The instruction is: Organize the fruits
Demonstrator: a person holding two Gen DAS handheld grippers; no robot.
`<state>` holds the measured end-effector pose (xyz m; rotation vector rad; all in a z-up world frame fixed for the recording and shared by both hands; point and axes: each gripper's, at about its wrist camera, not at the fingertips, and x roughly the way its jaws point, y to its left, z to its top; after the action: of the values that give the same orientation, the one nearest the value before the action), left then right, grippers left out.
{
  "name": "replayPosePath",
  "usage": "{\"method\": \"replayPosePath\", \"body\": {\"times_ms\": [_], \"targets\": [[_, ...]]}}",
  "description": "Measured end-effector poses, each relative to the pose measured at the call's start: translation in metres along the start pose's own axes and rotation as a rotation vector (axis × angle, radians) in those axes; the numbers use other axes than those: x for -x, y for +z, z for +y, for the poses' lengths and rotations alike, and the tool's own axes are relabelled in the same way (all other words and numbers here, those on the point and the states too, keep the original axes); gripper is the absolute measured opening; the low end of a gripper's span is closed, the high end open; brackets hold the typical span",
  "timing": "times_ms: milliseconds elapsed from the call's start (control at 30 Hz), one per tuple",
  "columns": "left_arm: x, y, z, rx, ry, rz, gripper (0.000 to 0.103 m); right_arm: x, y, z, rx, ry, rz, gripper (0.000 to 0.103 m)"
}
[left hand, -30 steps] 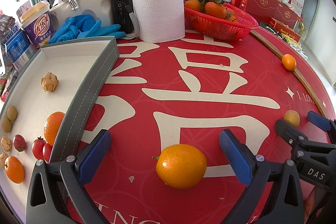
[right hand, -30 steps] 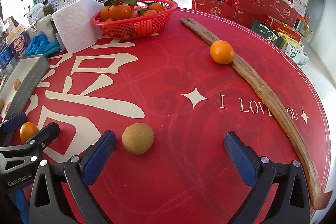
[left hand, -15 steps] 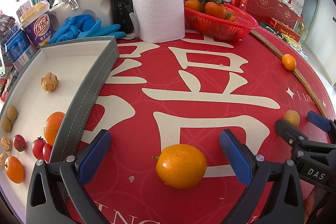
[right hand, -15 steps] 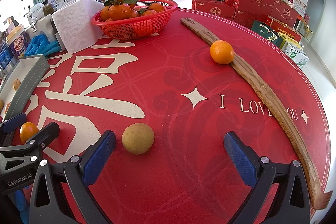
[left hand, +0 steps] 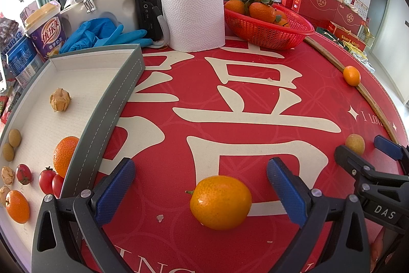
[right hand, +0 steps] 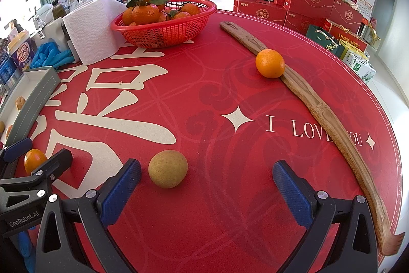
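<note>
Orange tangerine (left hand: 220, 202) between left gripper (left hand: 200, 187) fingers, spread wide, untouched; only right view shows whole wooden stick (right hand: 319, 104); right gripper (right hand: 206, 186) wide around brown fruit (right hand: 168, 168).

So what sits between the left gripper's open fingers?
In the left wrist view, a small orange lies on the red mat between the left gripper fingers, nearer the right one, untouched.

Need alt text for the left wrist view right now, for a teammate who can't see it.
The open left gripper frames an orange lying on the red tablecloth. A grey tray to the left holds small fruits; the right gripper flanks a tan fruit.
</note>
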<state>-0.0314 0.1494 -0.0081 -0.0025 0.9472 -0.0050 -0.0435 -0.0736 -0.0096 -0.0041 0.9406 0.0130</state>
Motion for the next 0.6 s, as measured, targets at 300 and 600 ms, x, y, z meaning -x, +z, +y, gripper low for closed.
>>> {"method": "replayPosePath", "body": {"times_ms": [300, 600], "targets": [[0.007, -0.004, -0.006, -0.020, -0.002, -0.022, 0.085, 0.003, -0.001, 0.003, 0.018, 0.004, -0.005, 0.096], [0.025, -0.013, -0.009, -0.035, -0.130, 0.005, 0.039, 0.022, -0.010, 0.018, 0.080, 0.134, -0.021, 0.028]]}}
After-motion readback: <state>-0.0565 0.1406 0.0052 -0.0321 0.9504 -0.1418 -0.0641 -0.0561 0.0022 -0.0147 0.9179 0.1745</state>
